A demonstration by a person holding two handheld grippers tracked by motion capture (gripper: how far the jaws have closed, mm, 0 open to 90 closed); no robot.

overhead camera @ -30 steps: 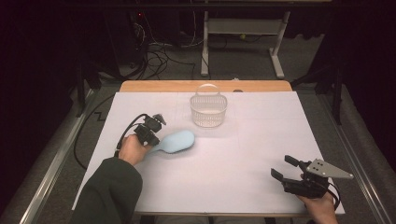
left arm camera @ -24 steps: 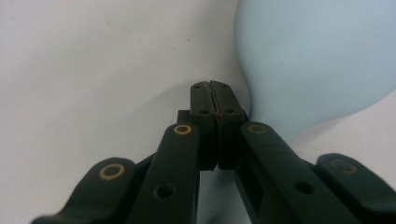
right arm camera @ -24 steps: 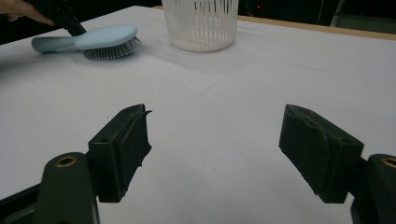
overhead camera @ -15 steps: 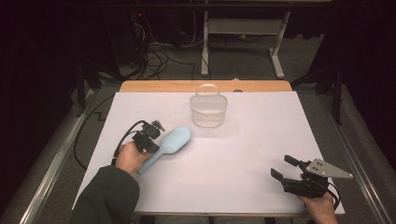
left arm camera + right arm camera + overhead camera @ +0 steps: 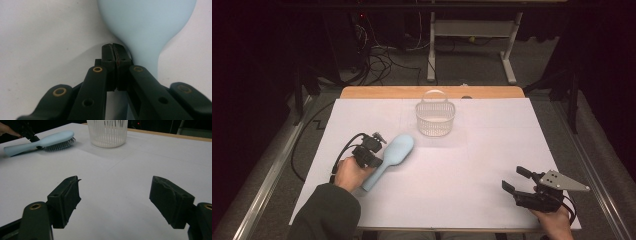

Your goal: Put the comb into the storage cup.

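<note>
Since approx. 1 s ago, the pale blue plastic hairbrush has been swung round on the white-covered table: its oval head was seen pointing right beside the left gripper, and is now angled up-right toward the white slatted plastic basket, w/ the handle end lying near the person's left hand. The left hand and gripper have been drawn slightly down and toward the table's near edge. The right gripper has been kept where it was, near the front right corner.

In the left gripper view, the left gripper's jaws are seen pressed together w/ nothing between them; their tips sit just beside the neck of the hairbrush, on its left side as that view shows it. Whether the tips touch the brush cannot be told. The brush is seen lying bristles-down on the table in the right gripper view, w/ the left gripper's dark tip at its neck.

The right gripper is held w/ jaws wide apart, empty, low over bare table surface, pointed toward the basket. A grey three-cornered plate is carried on top of it, and it is gripped by the right hand at the table's near edge.

The basket stands upright at the far centre of the table, handle raised, well apart from both grippers, and near the brush head but not touching it.
</note>
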